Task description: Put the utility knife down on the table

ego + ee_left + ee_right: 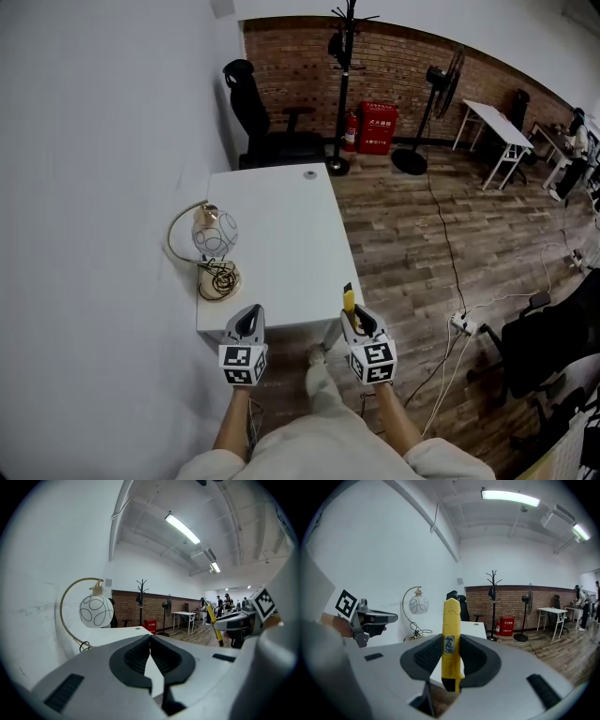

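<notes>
nearby, a globe lamp (215, 234) stands on the white table (281, 248).

Glossy yellow plastic utility knife (451, 634), smooth matt table (281, 244), wood-plank floor (422, 234)

Table (281, 253): the middle and the whole right edge lay bare for passage; a globe lamp (215, 232) blocked the left edge near the front corner.
</notes>
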`<act>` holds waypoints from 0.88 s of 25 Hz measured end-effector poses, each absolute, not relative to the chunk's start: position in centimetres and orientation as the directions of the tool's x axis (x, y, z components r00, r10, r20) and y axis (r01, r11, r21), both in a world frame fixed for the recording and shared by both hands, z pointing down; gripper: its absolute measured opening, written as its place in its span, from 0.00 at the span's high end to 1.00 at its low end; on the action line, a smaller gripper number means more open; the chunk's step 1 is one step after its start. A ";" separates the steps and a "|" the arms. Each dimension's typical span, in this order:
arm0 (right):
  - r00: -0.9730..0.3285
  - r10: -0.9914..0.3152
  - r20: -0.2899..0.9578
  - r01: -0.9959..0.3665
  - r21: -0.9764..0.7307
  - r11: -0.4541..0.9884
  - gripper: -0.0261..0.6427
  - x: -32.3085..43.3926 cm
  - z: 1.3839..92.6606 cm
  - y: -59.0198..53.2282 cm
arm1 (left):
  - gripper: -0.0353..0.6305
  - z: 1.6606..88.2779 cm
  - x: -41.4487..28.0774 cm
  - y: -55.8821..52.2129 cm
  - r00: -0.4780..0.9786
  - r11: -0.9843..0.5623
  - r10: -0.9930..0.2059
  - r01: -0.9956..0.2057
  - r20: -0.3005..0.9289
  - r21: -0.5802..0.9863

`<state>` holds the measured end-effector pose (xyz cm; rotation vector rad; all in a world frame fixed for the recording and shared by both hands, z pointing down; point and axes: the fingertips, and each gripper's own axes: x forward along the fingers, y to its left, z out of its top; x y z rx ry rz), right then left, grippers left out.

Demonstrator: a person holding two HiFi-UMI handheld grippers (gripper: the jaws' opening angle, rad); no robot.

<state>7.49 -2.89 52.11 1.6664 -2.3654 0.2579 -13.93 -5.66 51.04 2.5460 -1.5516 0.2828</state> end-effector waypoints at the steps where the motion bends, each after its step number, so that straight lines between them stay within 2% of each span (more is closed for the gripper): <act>1: -0.325 -0.900 0.291 -0.942 -0.010 0.337 0.80 7.6 52.2 -3.9 | 0.94 51.2 -13.8 -6.6 0.446 -0.454 -0.862 -0.891 0.238 0.027; 22: -0.411 -0.846 0.338 -0.906 -0.053 0.419 0.80 10.2 53.6 -29.9 | 0.94 53.3 -10.3 -30.5 0.378 -0.386 -0.870 -0.922 0.317 0.040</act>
